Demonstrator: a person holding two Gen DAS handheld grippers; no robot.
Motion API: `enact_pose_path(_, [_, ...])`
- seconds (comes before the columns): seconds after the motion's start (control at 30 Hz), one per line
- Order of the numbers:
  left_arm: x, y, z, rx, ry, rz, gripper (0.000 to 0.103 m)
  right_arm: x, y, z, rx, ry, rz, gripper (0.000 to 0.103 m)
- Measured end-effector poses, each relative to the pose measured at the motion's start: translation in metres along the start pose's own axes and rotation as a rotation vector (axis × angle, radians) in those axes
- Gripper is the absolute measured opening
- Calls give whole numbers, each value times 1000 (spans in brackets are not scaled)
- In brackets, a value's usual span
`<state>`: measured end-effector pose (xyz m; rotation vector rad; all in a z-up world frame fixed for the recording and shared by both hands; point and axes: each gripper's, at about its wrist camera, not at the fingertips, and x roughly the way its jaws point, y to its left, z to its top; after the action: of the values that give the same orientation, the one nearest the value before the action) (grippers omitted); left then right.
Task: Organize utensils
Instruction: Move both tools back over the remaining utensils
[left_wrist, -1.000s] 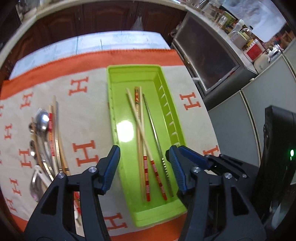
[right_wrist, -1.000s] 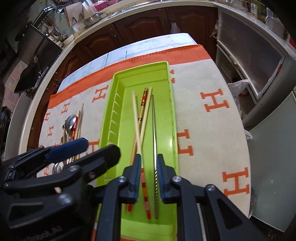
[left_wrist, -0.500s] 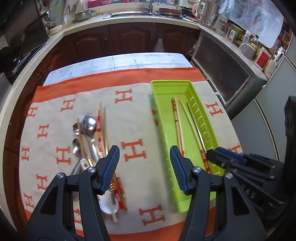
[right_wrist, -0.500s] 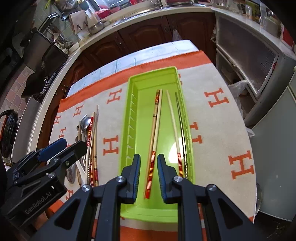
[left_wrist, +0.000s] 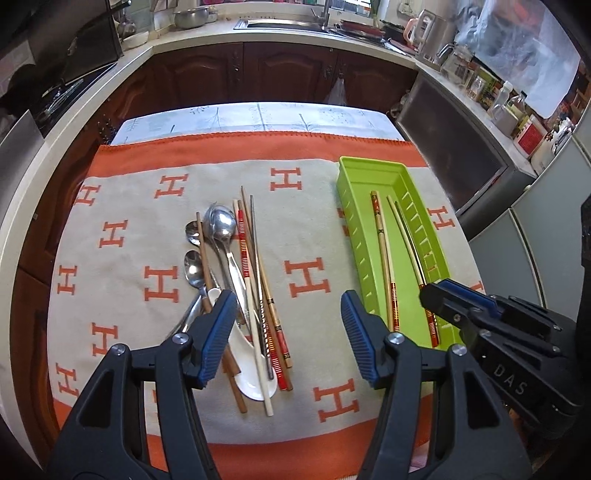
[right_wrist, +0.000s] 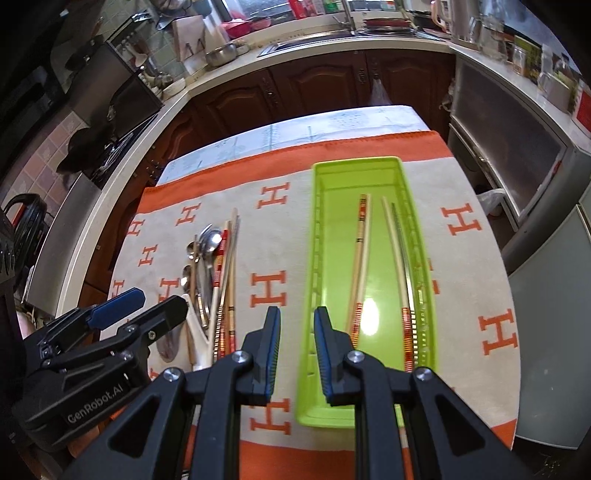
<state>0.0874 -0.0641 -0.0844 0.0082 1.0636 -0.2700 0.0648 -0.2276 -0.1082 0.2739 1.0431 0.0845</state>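
A lime-green tray (left_wrist: 369, 295) (right_wrist: 313, 258) lies on the right of the cloth and holds red-banded wooden chopsticks (left_wrist: 384, 251) (right_wrist: 361, 251) and one metal chopstick (right_wrist: 406, 258). Left of it is a loose pile: metal spoons (left_wrist: 221, 225) (right_wrist: 207, 242), a white ceramic spoon (left_wrist: 255, 384) (right_wrist: 199, 332) and several chopsticks (left_wrist: 245, 266) (right_wrist: 226, 266). My left gripper (left_wrist: 288, 314) (right_wrist: 159, 301) hangs open and empty over the near end of the pile. My right gripper (right_wrist: 297, 325) (left_wrist: 434, 293) hovers above the tray's near left wall, empty, its jaws a narrow gap apart.
An orange-bordered beige cloth with H marks (left_wrist: 306, 280) covers the table. Dark wooden cabinets (left_wrist: 258, 81) and a countertop with a sink (right_wrist: 332, 40) run along the far side. A glass-fronted appliance (right_wrist: 509, 158) and grey cabinet fronts (left_wrist: 546, 240) stand close on the right.
My left gripper has swung left from over the tray to over the utensil pile. The right gripper has drawn back and left. The tray's chopsticks, crossed a second ago, now lie apart.
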Motion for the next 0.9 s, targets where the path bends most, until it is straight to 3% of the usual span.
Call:
enact_pose_path(0.33, [-13,26,-4,-32,-40,17,63,6,36,3,-63,15,2,18])
enact_pose_path(0.5, [-18,50,-2,-56,-59,104,63,7,52,10,-89,25,13,18])
enact_pose_path(0.73, [-34,105,7,-141,-116,145,63,22,59,27,-77,65,57,19])
enact_pose_path(0.9, [-35,129,12,-167,-139,117,63,47,58,35,-53,136,77,19])
